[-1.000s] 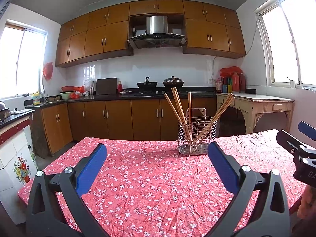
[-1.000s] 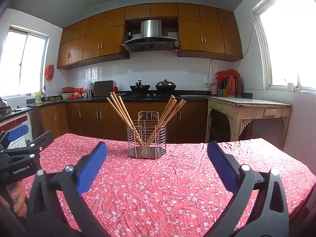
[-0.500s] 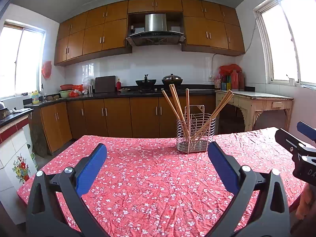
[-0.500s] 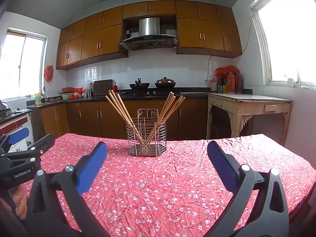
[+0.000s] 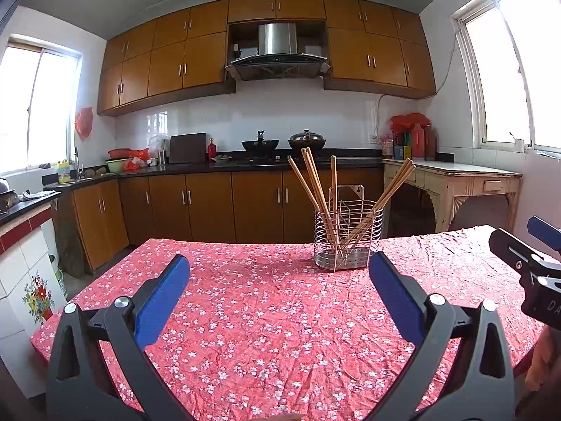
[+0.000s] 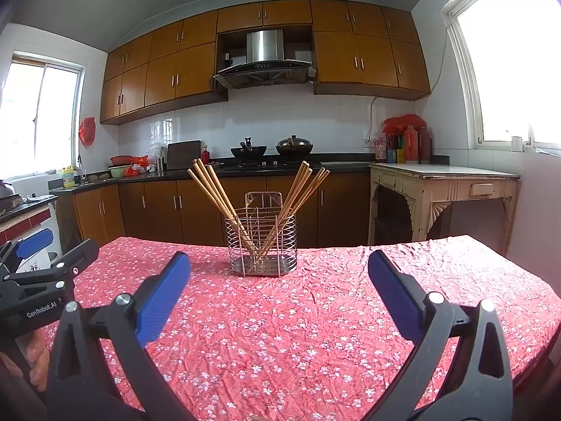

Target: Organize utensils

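Observation:
A wire utensil holder [image 5: 347, 235] stands upright on the table's far side, also in the right wrist view [image 6: 261, 244]. Several wooden chopsticks [image 5: 315, 182] lean in it, fanned left and right [image 6: 214, 189]. My left gripper [image 5: 278, 273] is open and empty, well short of the holder. My right gripper [image 6: 278, 273] is open and empty, also short of it. The right gripper shows at the right edge of the left view [image 5: 526, 263]; the left gripper shows at the left edge of the right view [image 6: 38, 270].
The table wears a red flowered cloth [image 5: 266, 315], creased all over. Brown kitchen cabinets [image 5: 210, 207] and a counter with woks [image 5: 261, 145] run behind. A cream side table [image 5: 452, 186] stands at the back right. A tiled counter [image 5: 21, 231] is left.
Both views have tilted slightly, so the holder sits a little lower and the scene shifts up. Both grippers stay open and empty.

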### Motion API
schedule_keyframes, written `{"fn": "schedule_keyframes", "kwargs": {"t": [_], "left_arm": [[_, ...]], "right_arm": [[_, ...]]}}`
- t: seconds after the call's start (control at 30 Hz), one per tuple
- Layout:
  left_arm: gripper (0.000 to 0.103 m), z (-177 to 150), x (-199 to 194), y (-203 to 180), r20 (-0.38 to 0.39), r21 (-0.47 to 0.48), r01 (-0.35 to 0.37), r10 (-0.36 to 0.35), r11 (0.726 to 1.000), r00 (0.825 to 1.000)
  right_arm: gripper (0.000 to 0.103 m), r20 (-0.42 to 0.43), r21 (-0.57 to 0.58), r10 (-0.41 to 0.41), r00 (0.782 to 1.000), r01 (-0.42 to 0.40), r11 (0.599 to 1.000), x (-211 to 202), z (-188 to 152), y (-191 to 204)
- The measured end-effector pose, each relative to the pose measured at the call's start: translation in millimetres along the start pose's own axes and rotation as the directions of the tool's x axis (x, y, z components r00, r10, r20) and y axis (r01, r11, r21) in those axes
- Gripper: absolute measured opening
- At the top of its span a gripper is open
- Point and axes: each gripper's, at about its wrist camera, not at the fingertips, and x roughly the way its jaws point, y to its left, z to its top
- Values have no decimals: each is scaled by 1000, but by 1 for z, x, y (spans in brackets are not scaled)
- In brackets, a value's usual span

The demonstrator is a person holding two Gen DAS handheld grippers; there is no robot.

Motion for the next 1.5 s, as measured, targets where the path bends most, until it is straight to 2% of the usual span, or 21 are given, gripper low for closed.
{"fn": "schedule_keyframes", "kwargs": {"t": [1.5], "left_arm": [[101,-1,-1,-3,-8,-8,-8,8,1000,1000]], "right_arm": [[99,-1,3,2,1000,-2,1000,1,-2,1]]}}
